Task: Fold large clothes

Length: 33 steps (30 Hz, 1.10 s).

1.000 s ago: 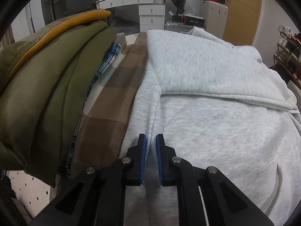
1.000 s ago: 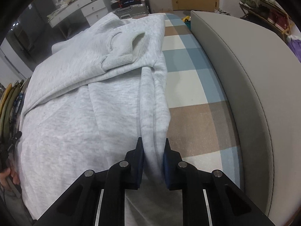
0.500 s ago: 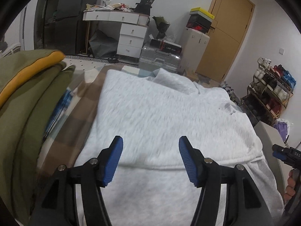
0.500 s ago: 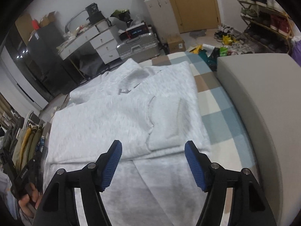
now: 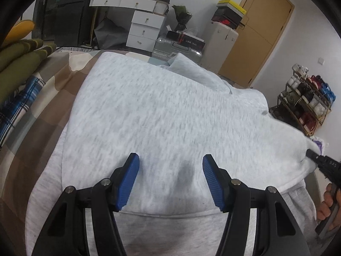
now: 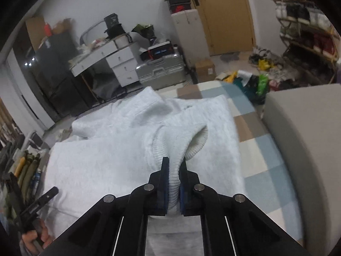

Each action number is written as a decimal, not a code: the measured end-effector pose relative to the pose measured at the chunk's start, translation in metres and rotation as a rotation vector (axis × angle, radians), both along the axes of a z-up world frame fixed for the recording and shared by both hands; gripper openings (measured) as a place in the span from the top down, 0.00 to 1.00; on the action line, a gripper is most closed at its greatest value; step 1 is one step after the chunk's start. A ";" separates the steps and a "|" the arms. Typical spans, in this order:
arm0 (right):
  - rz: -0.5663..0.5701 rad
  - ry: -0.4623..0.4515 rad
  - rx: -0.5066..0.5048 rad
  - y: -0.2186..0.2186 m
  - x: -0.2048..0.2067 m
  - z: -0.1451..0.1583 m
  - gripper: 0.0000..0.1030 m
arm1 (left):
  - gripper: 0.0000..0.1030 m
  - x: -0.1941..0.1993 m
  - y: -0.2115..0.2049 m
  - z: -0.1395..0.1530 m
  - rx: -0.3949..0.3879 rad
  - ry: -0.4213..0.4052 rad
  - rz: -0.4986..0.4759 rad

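While the grey sweatshirt (image 5: 170,111) lies folded across the checked bedspread (image 5: 42,117), it fills the middle of both wrist views.

Sweatshirt: pale heather grey, spread over the bed; in the right wrist view its folded sleeve lies across the centre, and its ribbed cuff (image 6: 173,183) runs down into the lower centre of the frame.

Left gripper (image 5: 170,166): lower centre of the left wrist view, blue pads wide apart, hovering over the flat grey cloth with nothing pinched between them.

Right gripper (image 6: 173,168): lower centre of the right wrist view, jaws drawn together and clamped on the ribbed cuff, which bulges up between the blue pads.

Right hand (image 5: 329,204): at the right edge of the left wrist view, fingers wrapped round a black handle, beside the sweatshirt's right edge.

Left hand (image 6: 35,237): lower left corner of the right wrist view, gripping the other tool's handle.

Bedspread: brown, cream and blue checks, showing on the left of the left wrist view and on the right of the right wrist view.

Olive clothes (image 5: 19,64): piled at the upper left of the left wrist view, beside the sweatshirt.

Grey headboard (image 6: 304,149): padded, along the right side of the right wrist view.

White drawers (image 5: 145,29): upper centre of the left wrist view, beyond the bed.

Wooden door (image 5: 260,29): upper right of the left wrist view.
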State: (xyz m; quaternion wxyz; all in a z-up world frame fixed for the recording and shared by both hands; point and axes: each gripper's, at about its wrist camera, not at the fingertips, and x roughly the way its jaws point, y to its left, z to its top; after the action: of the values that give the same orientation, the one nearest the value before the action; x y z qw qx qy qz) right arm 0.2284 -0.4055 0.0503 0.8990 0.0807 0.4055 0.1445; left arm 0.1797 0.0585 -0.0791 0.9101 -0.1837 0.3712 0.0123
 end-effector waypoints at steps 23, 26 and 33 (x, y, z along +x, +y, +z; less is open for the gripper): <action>0.093 -0.038 -0.035 0.092 0.006 0.139 0.45 | 0.44 -0.007 -0.002 0.002 -0.034 -0.040 -0.013; 0.169 -0.145 -0.102 0.115 0.009 0.157 0.25 | 0.44 -0.008 0.000 0.004 -0.054 -0.058 -0.008; 0.106 0.043 -0.086 0.132 0.101 0.062 0.24 | 0.43 -0.006 0.003 0.000 -0.069 -0.046 0.003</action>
State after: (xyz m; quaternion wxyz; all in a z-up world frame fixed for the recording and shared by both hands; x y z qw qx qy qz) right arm 0.3291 -0.2734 0.1124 0.8837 0.0234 0.4344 0.1726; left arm 0.1741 0.0614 -0.0786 0.9114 -0.2157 0.3503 -0.0034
